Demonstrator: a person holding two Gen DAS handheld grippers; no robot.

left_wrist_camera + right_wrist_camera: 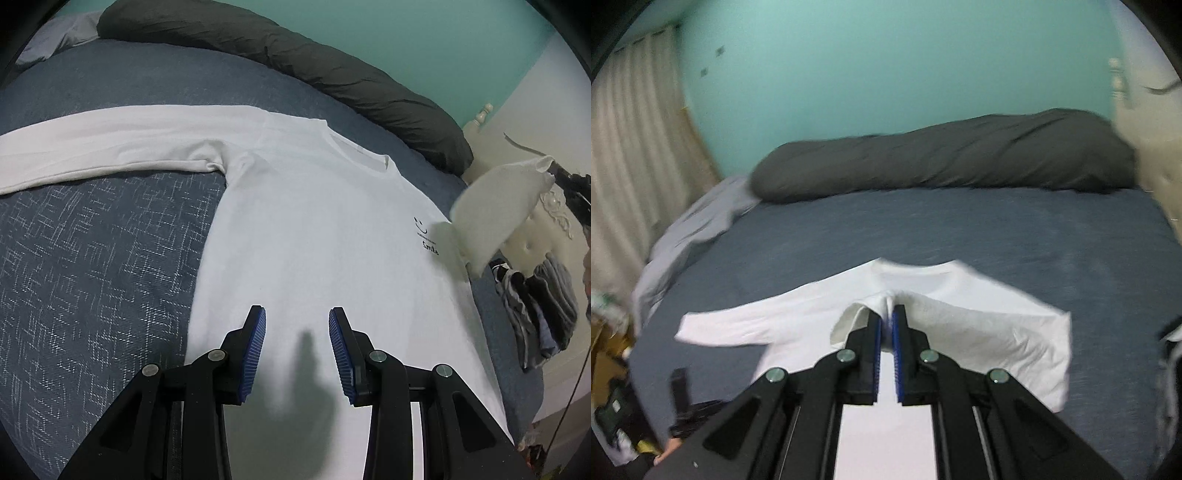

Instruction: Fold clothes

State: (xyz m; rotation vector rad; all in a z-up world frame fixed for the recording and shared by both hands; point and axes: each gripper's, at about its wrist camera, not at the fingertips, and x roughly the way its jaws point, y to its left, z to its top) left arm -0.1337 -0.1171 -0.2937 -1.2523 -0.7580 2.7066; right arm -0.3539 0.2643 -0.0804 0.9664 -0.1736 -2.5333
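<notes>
So the white long-sleeved cotton shirt (314, 229) is lying face up on the dark blue woven bedspread (92, 258), body spread flat and one sleeve stretched straight out to the side in the left wrist view. There's a little black print on the chest (424, 236): a smiley face, a tiny line of text I can't make out, and below it a word that looks like "Smile". There's a small tag inside the round neckline too, but it's way too small to read.

The left gripper (297, 350) hangs just over the lower middle of the shirt's body, its blue ribbed pads (255, 350) apart with nothing between them, only bare white fabric and the gripper's shadow underneath. Can't tell for sure if the tips touch the cloth.

The right gripper (886, 332) is clamped tight on a bunch of the shirt's other sleeve; the fabric puffs out on both sides of the black fingers and drapes down toward the body. From the left camera you can see that sleeve (498, 214) lifted up in the air off to the right, blurry, above the edge of the bed.

Behind the shirt there's a long dark grey rolled-up duvet (942, 158) along the teal painted wall (886, 55), and a heap of grey and black clothes (535, 306) near the cream tufted headboard (528, 243). Beige curtains (635, 147) are on the left in the right wrist view.
</notes>
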